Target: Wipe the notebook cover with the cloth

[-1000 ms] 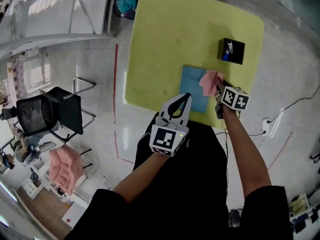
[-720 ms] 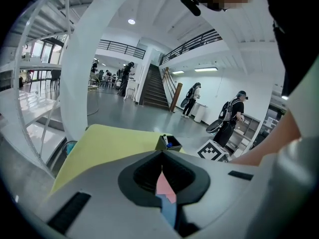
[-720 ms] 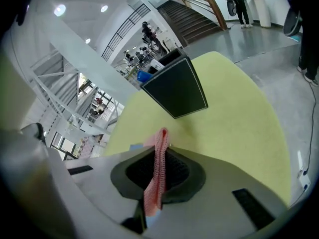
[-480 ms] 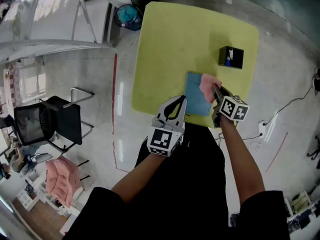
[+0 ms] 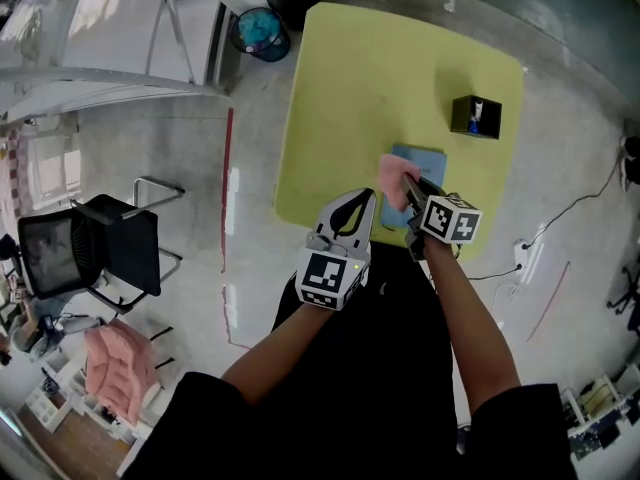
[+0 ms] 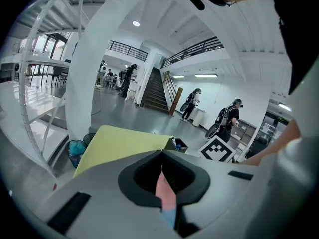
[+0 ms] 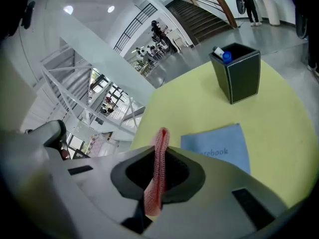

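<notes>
Left hand-held gripper [image 5: 368, 198], in the head view, hangs over the near edge of the yellow table [image 5: 350, 88]. Its jaws are closed to a loop and the tips meet just beside the cloth [image 5: 391, 178]. The right hand-held gripper [image 5: 407, 184] is at its right side and holds the pink cloth at its tips. The cloth sits over the left edge of the blue notebook [image 5: 425, 163]; whether it touches the cover cannot be told from this view. The notebook lies flat close to the near edge of the table. A black pen holder [image 5: 475, 116] stands farther back, well apart from the notebook. On the floor [image 5: 200, 168] at the left stands a black chair [image 5: 95, 248], and beyond the far left corner of the table stands a bin [image 5: 262, 30] with a blue-green lining.

In the left gripper view the two jaws are pressed together and hold nothing. Through the thin slit between them only a strip of pink and a little blue are visible. Behind the jaws show the table, the pen holder and the marker cube [image 6: 218, 150] of the right hand-held gripper. Far behind, some people [image 6: 229, 117] stand.

In the right gripper view the jaws are closed on the cloth, which stands up between them as a thin folded strip. At its right the notebook lies flat on the table, with the word "notebook" printed on the cover. The pen holder stands behind it, with a blue-capped thing inside.
</notes>
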Motion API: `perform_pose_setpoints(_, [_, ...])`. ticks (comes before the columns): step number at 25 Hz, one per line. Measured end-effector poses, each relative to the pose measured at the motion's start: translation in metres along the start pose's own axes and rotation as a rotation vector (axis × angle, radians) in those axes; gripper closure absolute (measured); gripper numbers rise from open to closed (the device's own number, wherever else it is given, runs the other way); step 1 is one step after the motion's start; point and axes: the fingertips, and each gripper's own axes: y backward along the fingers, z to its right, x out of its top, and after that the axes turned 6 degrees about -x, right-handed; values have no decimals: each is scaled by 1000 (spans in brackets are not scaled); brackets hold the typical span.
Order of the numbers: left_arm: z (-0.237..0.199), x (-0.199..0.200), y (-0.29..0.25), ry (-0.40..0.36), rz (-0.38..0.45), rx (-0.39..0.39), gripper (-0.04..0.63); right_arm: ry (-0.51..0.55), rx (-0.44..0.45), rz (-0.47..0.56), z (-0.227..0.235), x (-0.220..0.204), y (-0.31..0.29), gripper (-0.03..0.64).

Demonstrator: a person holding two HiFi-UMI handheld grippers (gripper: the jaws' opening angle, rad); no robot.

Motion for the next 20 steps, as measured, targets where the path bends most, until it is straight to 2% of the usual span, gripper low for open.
perform_pose_setpoints(4, [-9, -11, 12, 23, -11, -39, 581, -9, -9, -64, -8, -28, -28, 580])
perform_pose_setpoints(9, [-21, -21, 17, 2, -36, -97, 581, 4, -57, -120, -2, -48, -58, 580])
perform_pose_setpoints(15, [-41, -26, 23, 64, -39, -62, 581, -15, -113, -130, 19, -58, -76, 580])
perform_pose_setpoints(20, [-45, -33, 16, 46, -60, -22, 581, -6, -98, -108, 31, -52, -78, 580])
